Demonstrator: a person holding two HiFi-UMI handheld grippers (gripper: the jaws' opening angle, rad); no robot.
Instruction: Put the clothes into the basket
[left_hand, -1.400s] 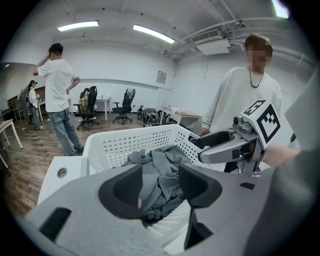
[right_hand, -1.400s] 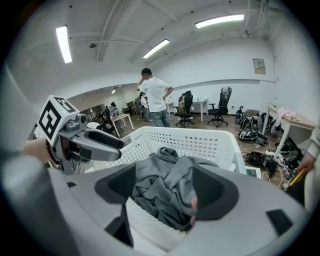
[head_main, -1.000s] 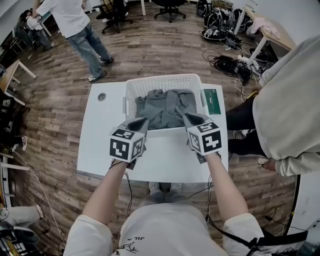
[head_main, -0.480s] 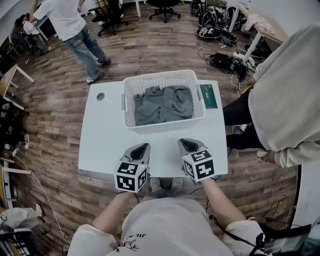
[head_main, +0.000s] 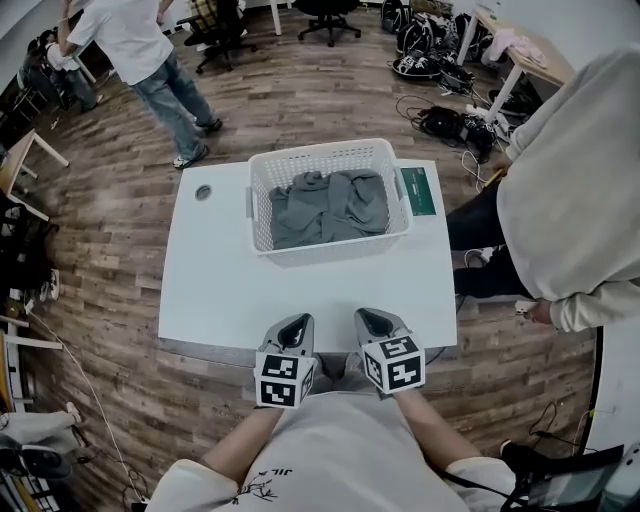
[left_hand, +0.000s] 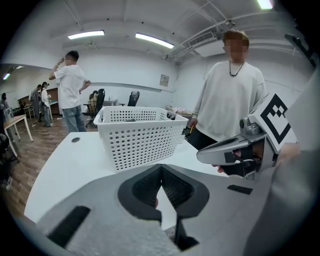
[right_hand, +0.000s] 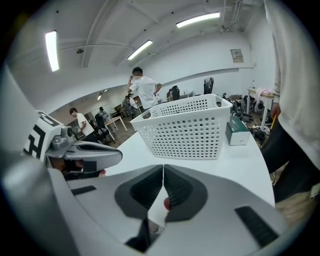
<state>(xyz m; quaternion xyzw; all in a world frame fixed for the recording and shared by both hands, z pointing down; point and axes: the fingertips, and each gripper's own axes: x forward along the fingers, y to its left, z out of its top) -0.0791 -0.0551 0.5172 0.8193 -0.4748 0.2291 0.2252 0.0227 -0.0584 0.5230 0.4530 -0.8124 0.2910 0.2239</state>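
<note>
Change, grippers: a second ago both grippers were at the near rim of the basket (head_main: 335, 247), over the grey clothes (head_main: 328, 205). They have since pulled back to the near edge of the table (head_main: 220, 285).
Change, clothes: the grey clothes now lie loose inside the basket, bunched below the rim, and nothing is touching them.
Meaning for task: judged from this layout, the drop is done and the pull-back is a retreat. No other garment shows on the table top, so the task looks complete or close to it.
Left gripper (head_main: 297, 325): jaws pressed together with nothing between them. Only bare table shows past the tips.
Right gripper (head_main: 372, 320): jaws likewise together and empty.
Pose, grippers: side by side and near each other, well apart from the basket. The jaws point forward toward it and the marker cubes face the holder.
Pose, arms: forearms drawn in close to the torso, elbows bent, both at about the same height.
Basket position: upright at the far middle of the table, with a green box (head_main: 418, 192) just beside its right wall.
Surroundings: a person (head_main: 570, 190) stands at the right side of the table.
</note>
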